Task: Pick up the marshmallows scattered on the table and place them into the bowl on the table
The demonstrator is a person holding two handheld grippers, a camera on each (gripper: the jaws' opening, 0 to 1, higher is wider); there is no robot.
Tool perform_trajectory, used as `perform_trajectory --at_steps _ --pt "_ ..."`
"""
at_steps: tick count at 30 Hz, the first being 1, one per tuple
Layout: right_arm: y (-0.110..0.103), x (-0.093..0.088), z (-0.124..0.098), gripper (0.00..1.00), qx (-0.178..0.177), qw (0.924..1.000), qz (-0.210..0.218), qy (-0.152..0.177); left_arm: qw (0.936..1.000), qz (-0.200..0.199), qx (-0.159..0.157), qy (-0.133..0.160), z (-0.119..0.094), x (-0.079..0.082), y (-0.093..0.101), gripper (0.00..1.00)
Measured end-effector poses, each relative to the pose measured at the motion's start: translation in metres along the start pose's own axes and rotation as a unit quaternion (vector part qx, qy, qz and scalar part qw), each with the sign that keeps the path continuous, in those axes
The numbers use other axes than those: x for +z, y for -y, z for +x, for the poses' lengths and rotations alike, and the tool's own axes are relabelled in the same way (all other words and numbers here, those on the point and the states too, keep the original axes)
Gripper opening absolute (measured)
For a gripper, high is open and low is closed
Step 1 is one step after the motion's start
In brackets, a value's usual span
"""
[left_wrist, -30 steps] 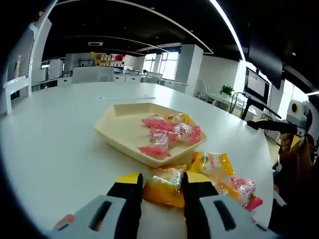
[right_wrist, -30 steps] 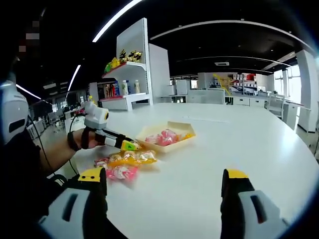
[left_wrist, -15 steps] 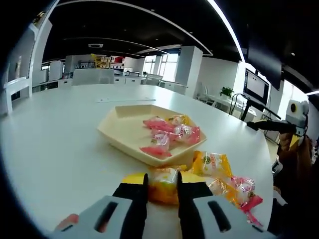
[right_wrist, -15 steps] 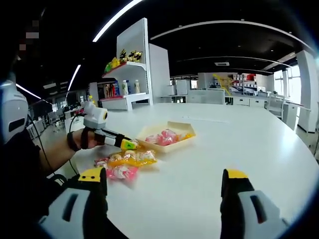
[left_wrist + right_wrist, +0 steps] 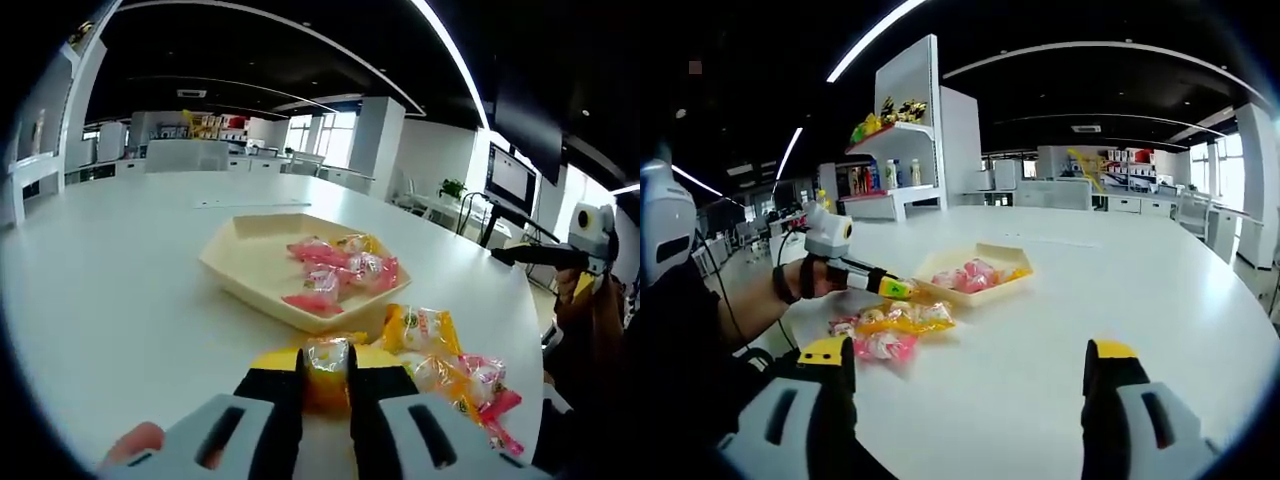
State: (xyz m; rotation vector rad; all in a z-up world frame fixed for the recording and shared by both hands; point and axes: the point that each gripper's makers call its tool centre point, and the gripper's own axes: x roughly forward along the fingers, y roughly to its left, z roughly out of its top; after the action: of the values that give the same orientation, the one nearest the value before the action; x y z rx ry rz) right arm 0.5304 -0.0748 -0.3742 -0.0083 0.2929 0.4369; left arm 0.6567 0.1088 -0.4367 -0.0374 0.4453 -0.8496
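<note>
Several wrapped marshmallows [image 5: 340,268] lie in the bowl [image 5: 250,268] on the white table [image 5: 120,270], and more [image 5: 450,360] sit loose just beside it. I pinch a yellow-wrapped marshmallow [image 5: 326,368] in my left gripper [image 5: 325,385], near the bowl's rim. My right gripper [image 5: 970,375] hangs wide apart, holding nothing.

Ceiling light strips [image 5: 455,50] are throwing even, bright light; windows [image 5: 328,128] at 12 o'clock are blowing out. White table [image 5: 120,270] is reflecting soft glare, shadows staying faint. Fisheye is bending straight lines toward the edges. Near jaws are reading slightly soft in both views.
</note>
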Motion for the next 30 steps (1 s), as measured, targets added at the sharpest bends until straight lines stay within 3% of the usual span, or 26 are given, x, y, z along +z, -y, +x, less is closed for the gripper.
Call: perform_trajectory --at_steps 8,16,24,30 --pt "-0.003 0.000 0.000 0.92 0.002 1.0000 -0.003 -0.001 0.9995 0.023 0.013 0.014 -0.002 0.001 -0.005 0.16" --pt "0.001 0.002 -0.007 0.92 -0.004 1.0000 -0.006 0.001 0.9993 0.030 0.012 0.020 -0.008 0.000 -0.003 0.17" --pt "-0.001 0.006 -0.010 0.92 -0.006 0.9999 -0.010 0.004 0.9979 0.038 0.005 0.053 -0.017 0.006 0.000 0.17" --pt "-0.002 0.008 -0.011 0.92 -0.007 0.9999 -0.013 0.005 0.9978 0.040 0.004 0.053 -0.023 0.006 -0.003 0.17"
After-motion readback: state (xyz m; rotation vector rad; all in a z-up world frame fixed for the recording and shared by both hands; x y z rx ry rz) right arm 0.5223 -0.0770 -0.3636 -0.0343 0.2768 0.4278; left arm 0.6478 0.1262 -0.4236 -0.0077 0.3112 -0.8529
